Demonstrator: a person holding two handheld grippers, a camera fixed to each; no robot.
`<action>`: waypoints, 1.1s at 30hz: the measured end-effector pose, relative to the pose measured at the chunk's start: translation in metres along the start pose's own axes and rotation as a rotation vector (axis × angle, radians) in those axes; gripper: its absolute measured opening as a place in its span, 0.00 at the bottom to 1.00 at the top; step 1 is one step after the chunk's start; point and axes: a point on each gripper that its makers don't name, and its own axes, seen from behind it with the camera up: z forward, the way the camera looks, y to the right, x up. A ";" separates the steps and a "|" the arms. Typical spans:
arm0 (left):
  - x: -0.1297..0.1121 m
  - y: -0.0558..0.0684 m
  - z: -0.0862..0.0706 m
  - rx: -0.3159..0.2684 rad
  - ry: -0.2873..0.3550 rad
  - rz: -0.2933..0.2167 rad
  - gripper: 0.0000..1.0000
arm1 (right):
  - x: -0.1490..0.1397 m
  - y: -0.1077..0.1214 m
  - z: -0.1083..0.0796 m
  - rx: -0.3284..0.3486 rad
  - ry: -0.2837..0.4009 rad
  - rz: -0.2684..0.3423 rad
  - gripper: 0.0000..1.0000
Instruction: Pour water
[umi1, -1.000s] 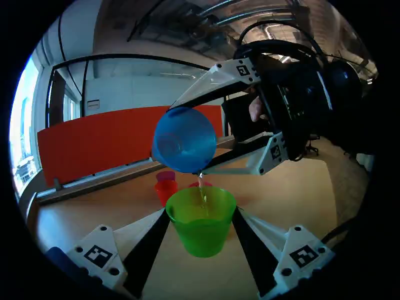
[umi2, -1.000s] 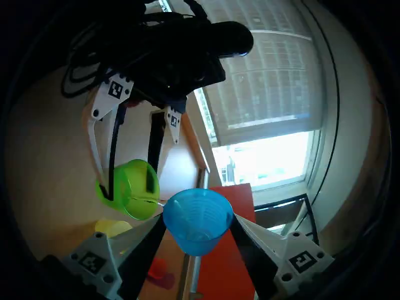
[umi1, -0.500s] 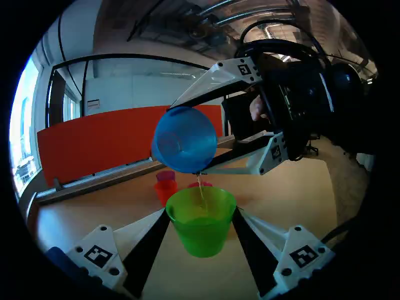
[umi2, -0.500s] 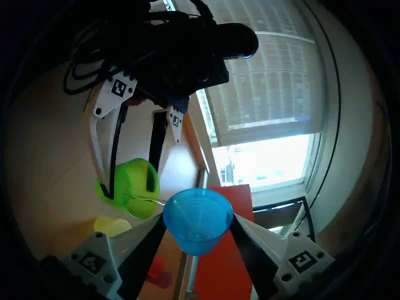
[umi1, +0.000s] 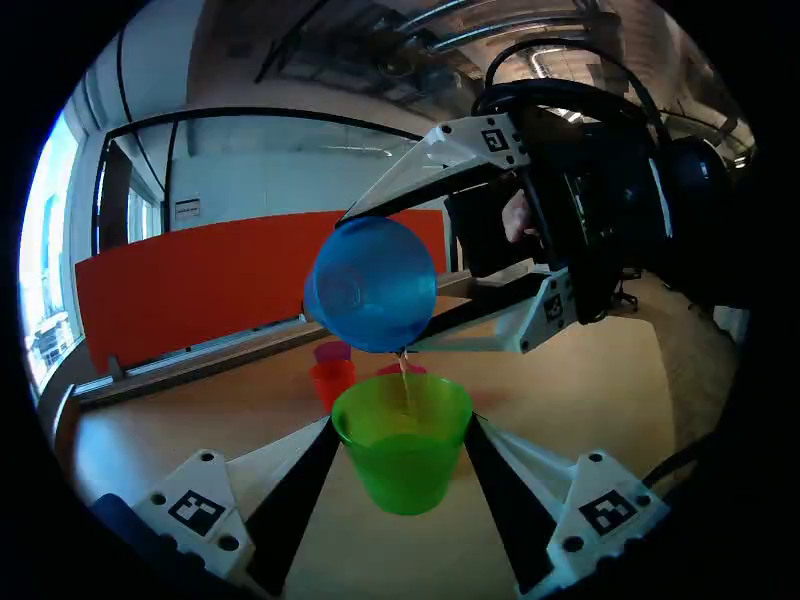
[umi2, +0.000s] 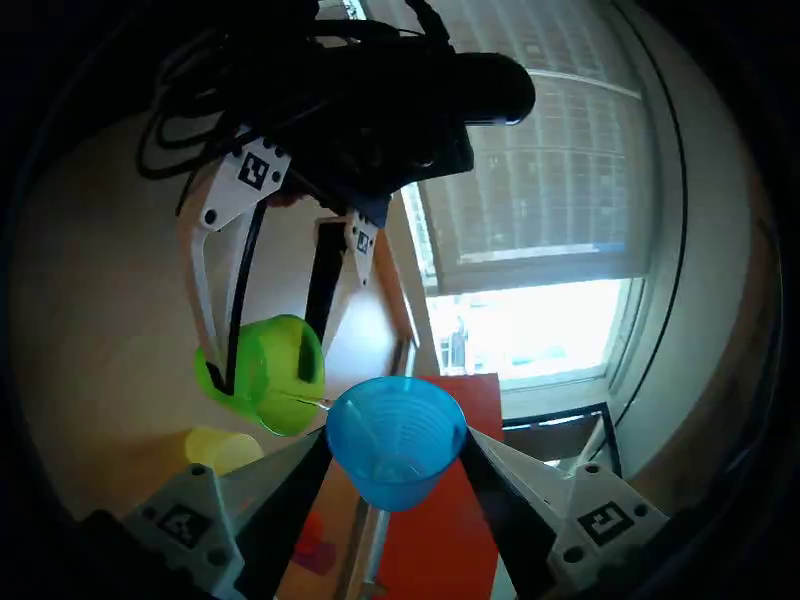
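My left gripper (umi1: 402, 452) is shut on a green cup (umi1: 402, 438), held upright above the wooden table. In the left gripper view the blue cup (umi1: 371, 284) hangs just above it, tipped over, with the right gripper (umi1: 400, 270) shut on it. A thin stream of water (umi1: 404, 378) runs from the blue rim into the green cup. In the right gripper view my right gripper (umi2: 396, 450) clamps the blue cup (umi2: 396, 448), its mouth facing the camera. The green cup (umi2: 265, 372) sits left of it between the left gripper's fingers (umi2: 205, 290).
Small red (umi1: 332, 380), purple (umi1: 331, 351) and pink cups stand on the table (umi1: 590, 390) behind the green cup. A yellow cup (umi2: 220, 448) lies below the green one in the right gripper view. An orange partition (umi1: 200, 275) lines the table's far edge. A bright window (umi2: 530, 320) is beyond.
The blue cup has tipped slightly further and water keeps running into the green cup, whose level has risen a little. The left gripper holds still.
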 end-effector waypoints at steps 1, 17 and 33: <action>0.000 0.000 0.000 0.000 0.000 0.001 0.87 | 0.000 0.000 0.000 -0.002 -0.001 -0.003 0.91; -0.001 0.000 0.000 -0.001 0.001 0.001 0.87 | 0.000 -0.001 0.000 -0.001 0.001 -0.024 0.91; 0.000 0.000 0.000 0.003 0.003 0.004 0.87 | 0.005 -0.009 0.002 0.003 -0.011 -0.084 0.91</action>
